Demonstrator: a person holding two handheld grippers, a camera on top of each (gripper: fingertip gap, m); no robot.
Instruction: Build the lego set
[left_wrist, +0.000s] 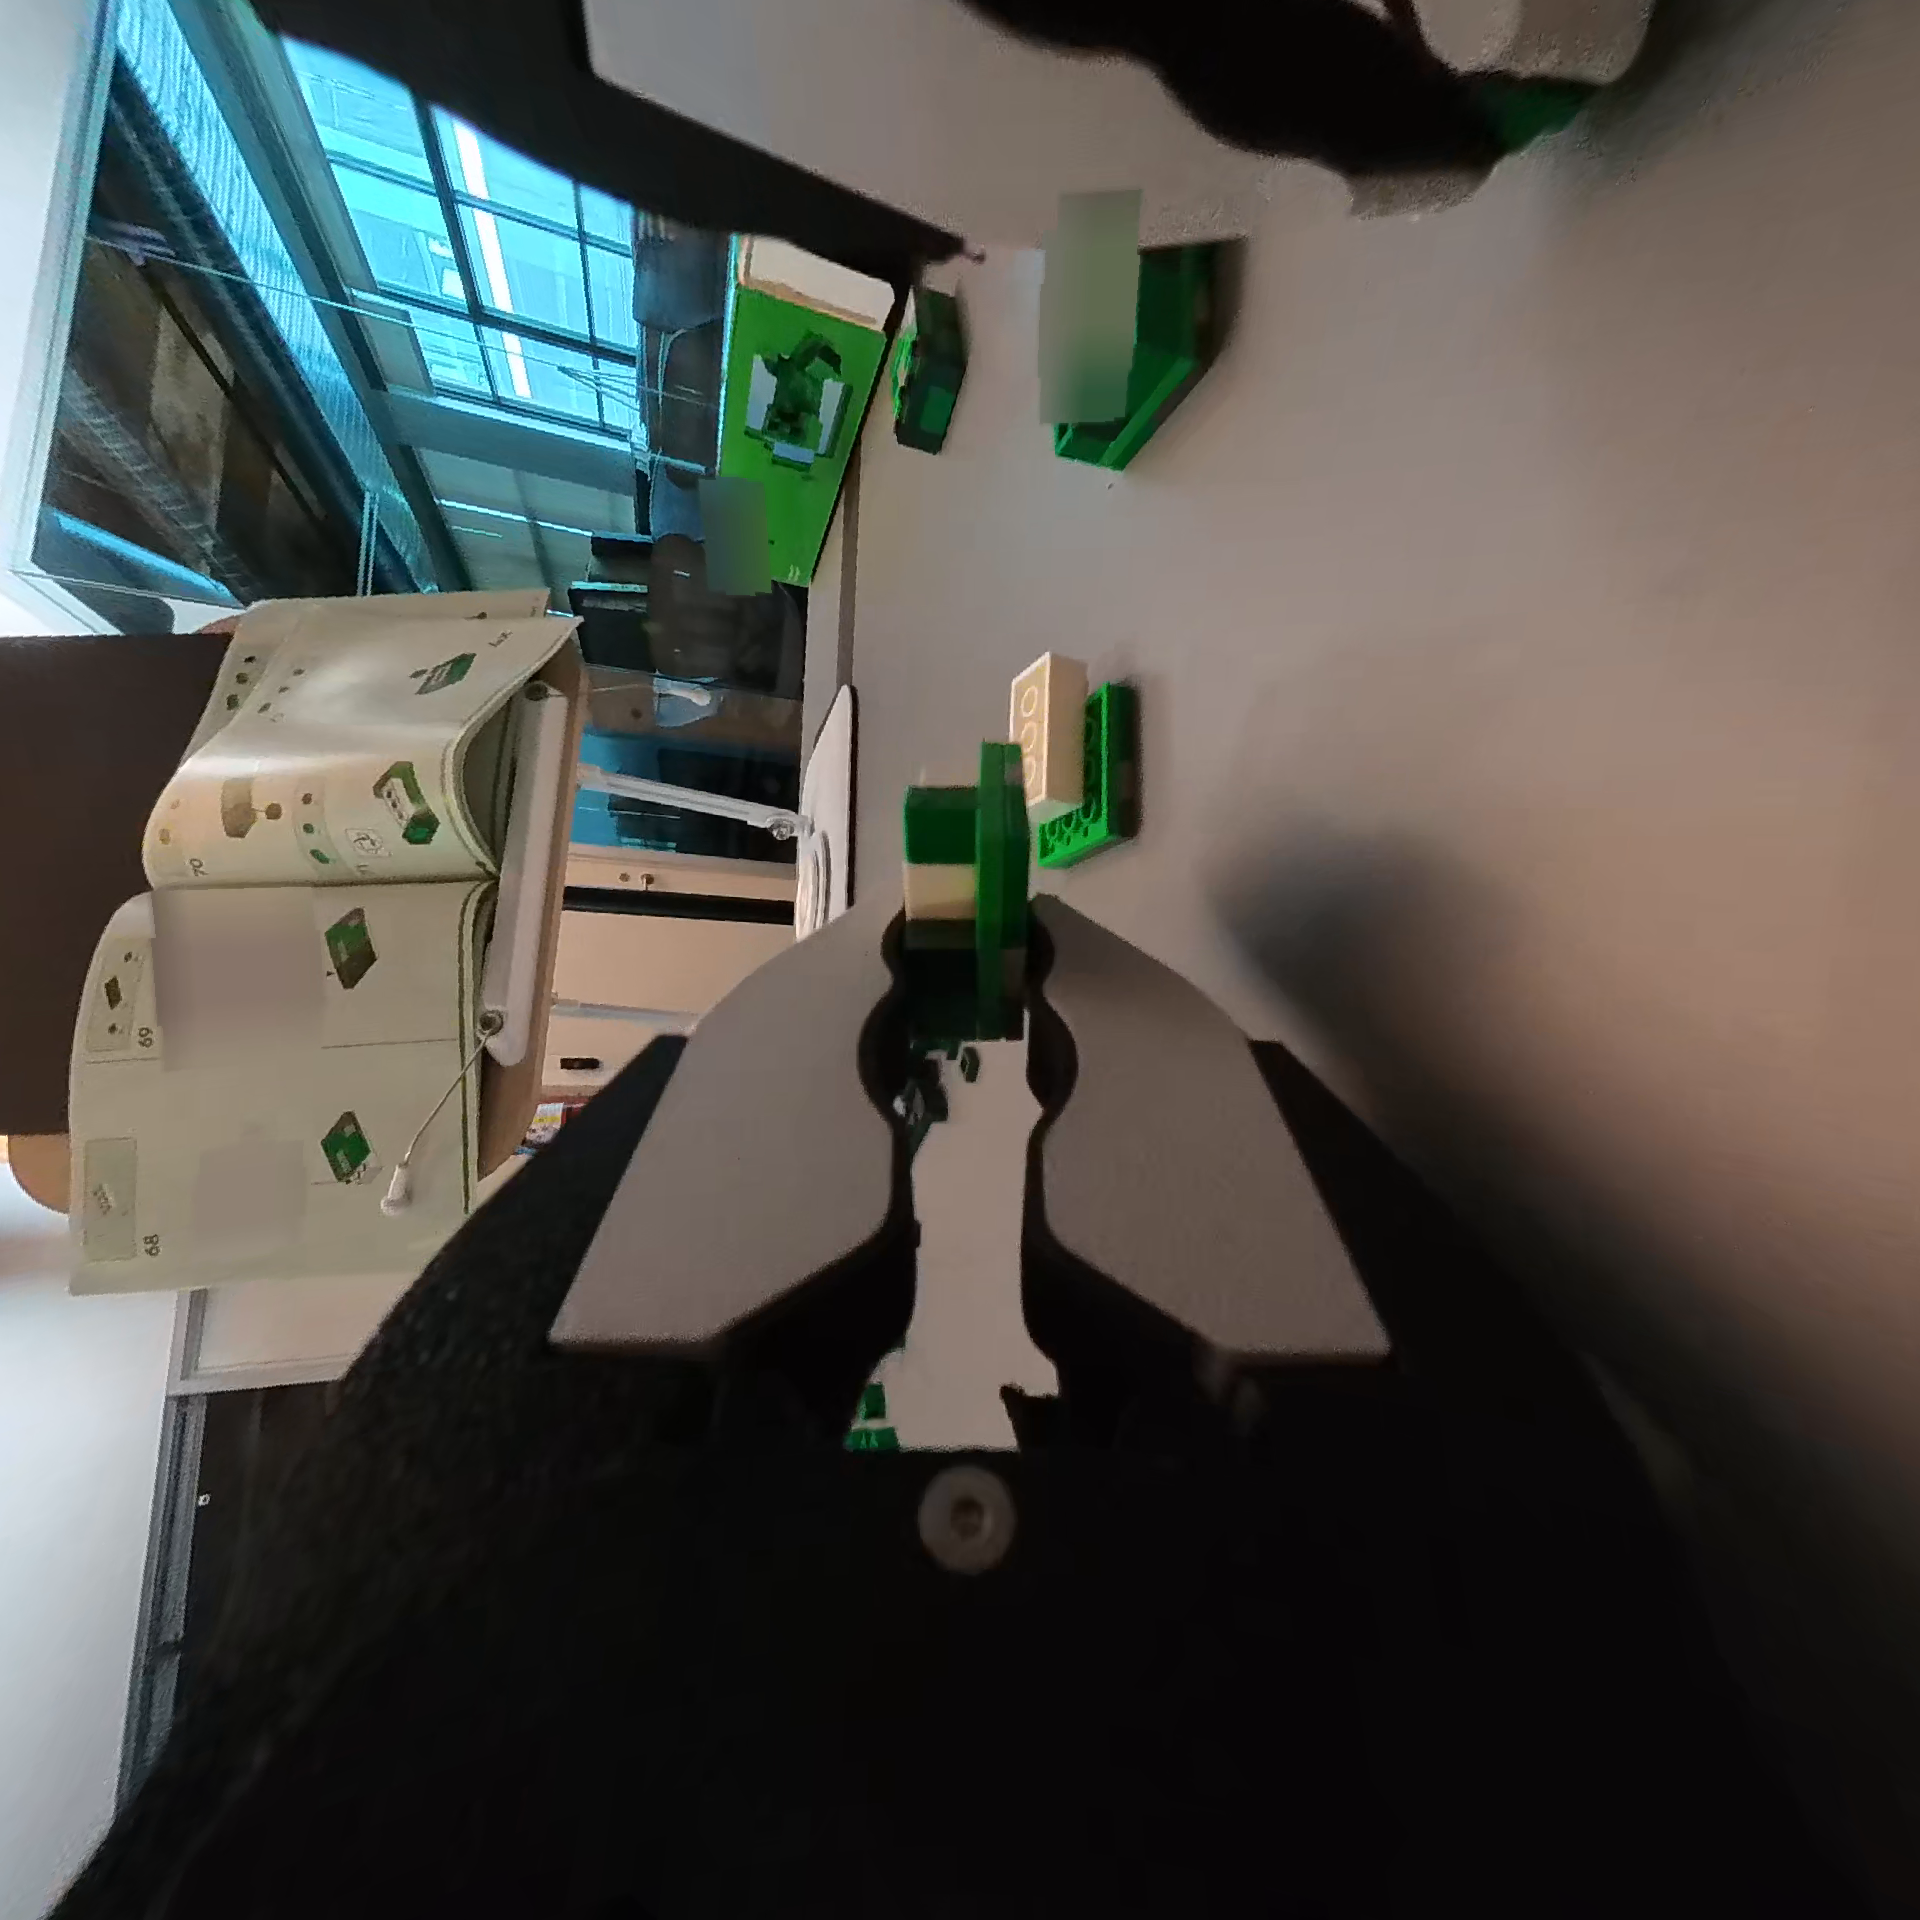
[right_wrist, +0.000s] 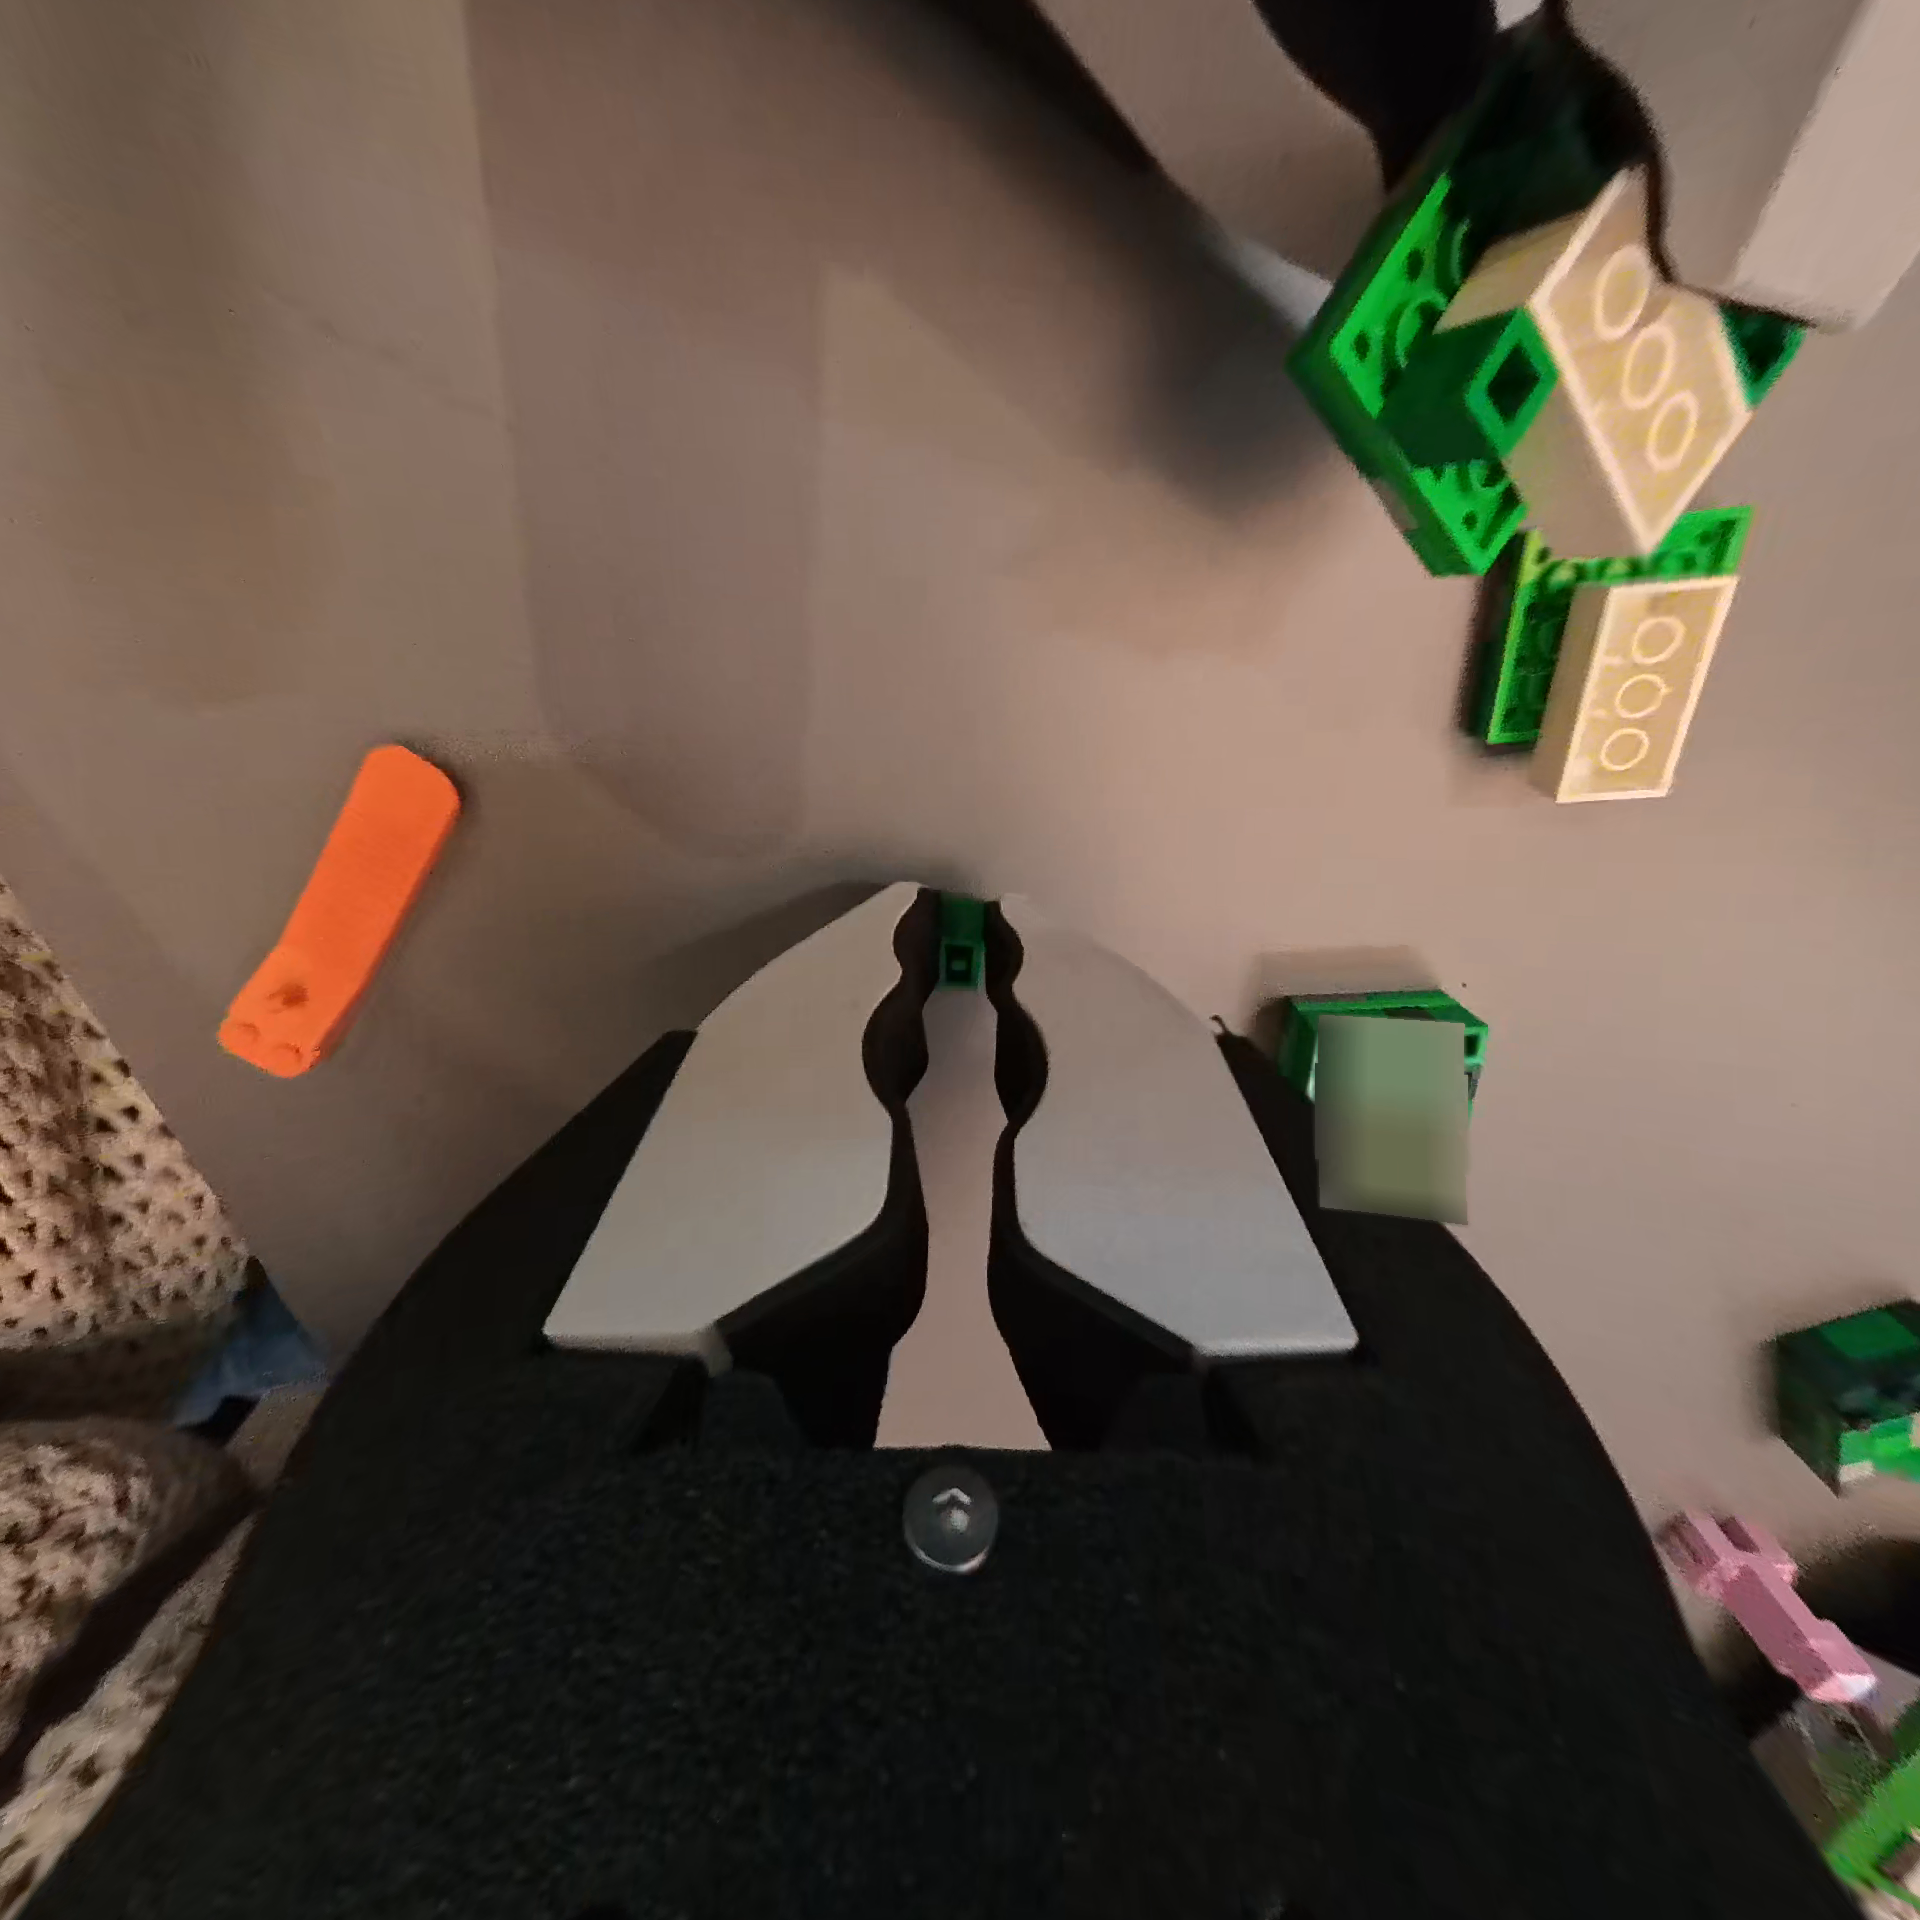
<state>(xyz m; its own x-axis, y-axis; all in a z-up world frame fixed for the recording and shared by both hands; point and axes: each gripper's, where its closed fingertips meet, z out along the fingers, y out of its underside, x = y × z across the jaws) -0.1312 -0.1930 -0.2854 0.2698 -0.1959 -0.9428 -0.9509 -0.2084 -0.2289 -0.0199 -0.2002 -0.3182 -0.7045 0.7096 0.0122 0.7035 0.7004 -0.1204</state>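
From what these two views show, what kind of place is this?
Probably an office or shared workroom with a building table. A grey tabletop holds loose green and cream Lego sub-builds, an open instruction booklet stands propped on a stand, and large glass-walled windows lie behind.

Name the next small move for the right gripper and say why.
Probably carry the small green piece up toward the green-and-cream assembly held by the left gripper. The right gripper already pinches the piece at its tips, and the two parts are well apart.

Instruction booklet bears printed page numbers
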